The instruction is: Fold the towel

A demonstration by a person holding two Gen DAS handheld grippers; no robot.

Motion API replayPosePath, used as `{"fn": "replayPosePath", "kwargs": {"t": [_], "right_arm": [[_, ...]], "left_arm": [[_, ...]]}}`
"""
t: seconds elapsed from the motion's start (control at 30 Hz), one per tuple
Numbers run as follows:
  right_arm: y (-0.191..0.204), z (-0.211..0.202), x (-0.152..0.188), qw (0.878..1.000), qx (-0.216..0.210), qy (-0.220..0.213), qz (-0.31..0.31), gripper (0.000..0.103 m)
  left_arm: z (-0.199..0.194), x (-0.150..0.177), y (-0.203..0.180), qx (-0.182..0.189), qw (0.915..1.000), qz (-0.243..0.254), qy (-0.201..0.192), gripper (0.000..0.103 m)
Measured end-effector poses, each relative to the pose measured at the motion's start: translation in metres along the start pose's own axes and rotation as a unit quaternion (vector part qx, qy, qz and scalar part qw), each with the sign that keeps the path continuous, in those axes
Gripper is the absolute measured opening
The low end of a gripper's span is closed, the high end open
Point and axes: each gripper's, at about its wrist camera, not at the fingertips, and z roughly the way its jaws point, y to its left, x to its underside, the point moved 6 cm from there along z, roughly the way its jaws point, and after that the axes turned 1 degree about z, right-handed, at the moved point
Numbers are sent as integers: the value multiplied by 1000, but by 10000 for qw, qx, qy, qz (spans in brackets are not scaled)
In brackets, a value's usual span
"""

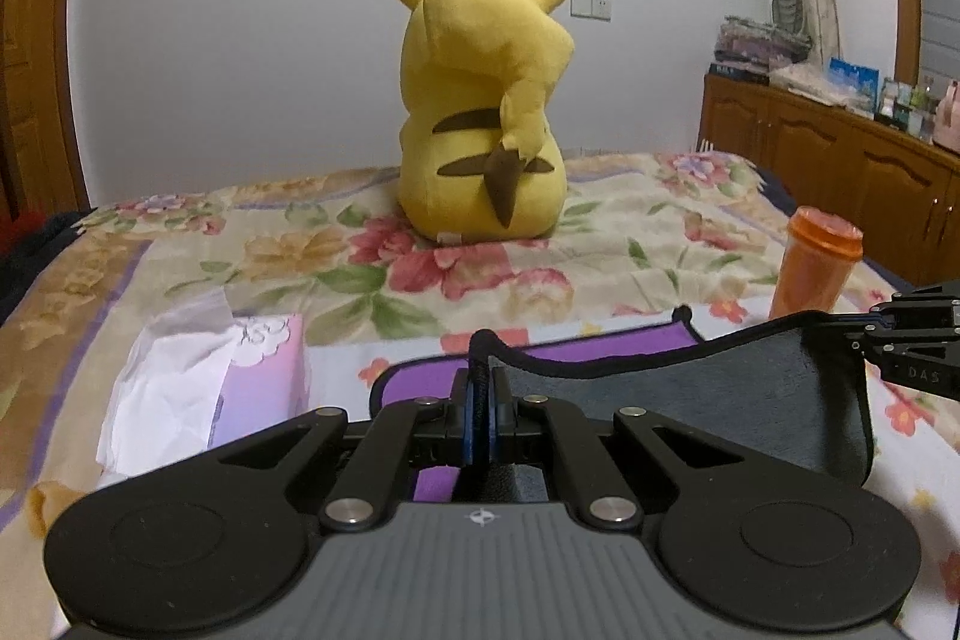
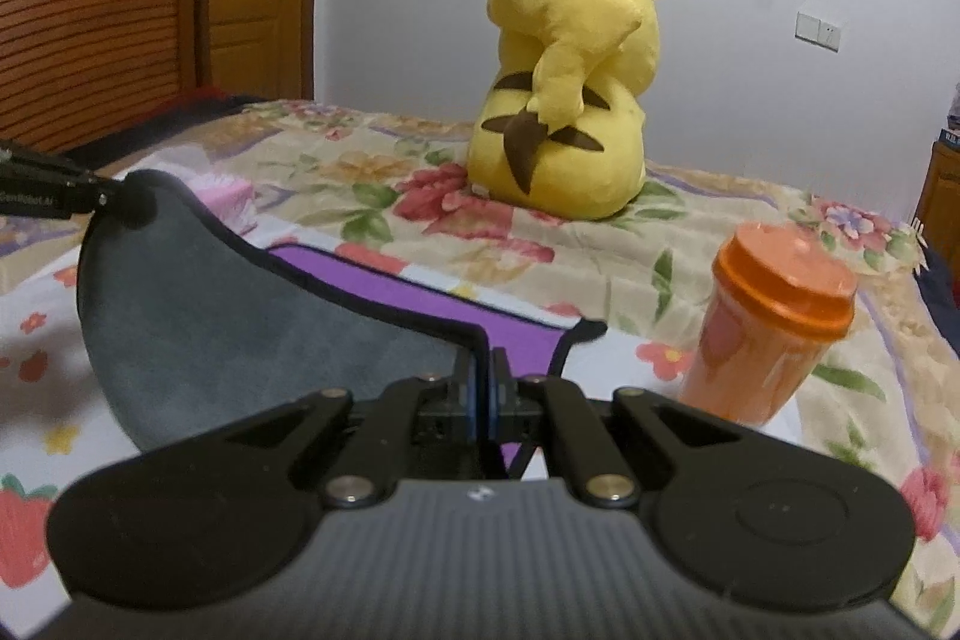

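The towel (image 1: 690, 388) is grey on one side and purple on the other, with a black hem. It is lifted off the floral bed cover and hangs between both grippers, grey side (image 2: 240, 316) up and purple side (image 2: 456, 316) beyond it. My left gripper (image 1: 479, 388) is shut on the towel's near left corner; it also shows at the left of the right wrist view (image 2: 105, 199). My right gripper (image 2: 483, 388) is shut on the near right corner; it also shows at the right of the left wrist view (image 1: 864, 334).
A yellow Pikachu plush (image 1: 480, 112) sits on the bed behind the towel, back turned. An orange lidded cup (image 2: 774, 322) stands to the right of the towel. A pink tissue box (image 1: 240, 376) lies to the left. A wooden cabinet (image 1: 840, 160) lines the right wall.
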Motion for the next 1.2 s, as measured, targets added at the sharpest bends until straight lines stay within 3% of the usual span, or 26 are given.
{"fn": "replayPosePath", "kwargs": {"t": [0.3, 0.63, 0.97, 1.2], "right_arm": [[-4, 7, -26, 9995, 123, -272, -124, 4], [-11, 39, -43, 9986, 366, -345, -176, 4], [-15, 83, -30, 9985, 507, -44, -218, 4], [-18, 106, -9, 9984, 508, 240, -56, 4]], "left_arm": [[4, -30, 1, -90, 9992, -140, -351, 8], [37, -45, 11, -292, 9989, -49, -360, 7], [78, -37, 28, -393, 9984, -387, -148, 7], [104, -19, 25, -493, 9985, -224, 101, 7]]}}
